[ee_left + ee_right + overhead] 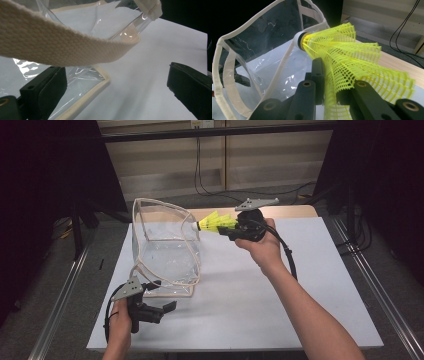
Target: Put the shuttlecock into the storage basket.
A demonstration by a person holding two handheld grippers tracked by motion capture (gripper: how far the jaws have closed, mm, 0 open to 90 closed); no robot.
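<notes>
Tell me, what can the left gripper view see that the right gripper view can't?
The left gripper view alone shows a wide cream strap hanging close over its open black jaws, and the bag's flat bottom corner on the white table. The right gripper view alone shows a yellow shuttlecock pinched by its skirt between the jaws, white tip toward the bag's open top. Both show the clear bag with cream edging.

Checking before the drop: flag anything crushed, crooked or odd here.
The yellow shuttlecock has its mesh skirt squashed flat between the right tongs. The clear bag stands lopsided, its rim sagging. Nothing is spilled.
</notes>
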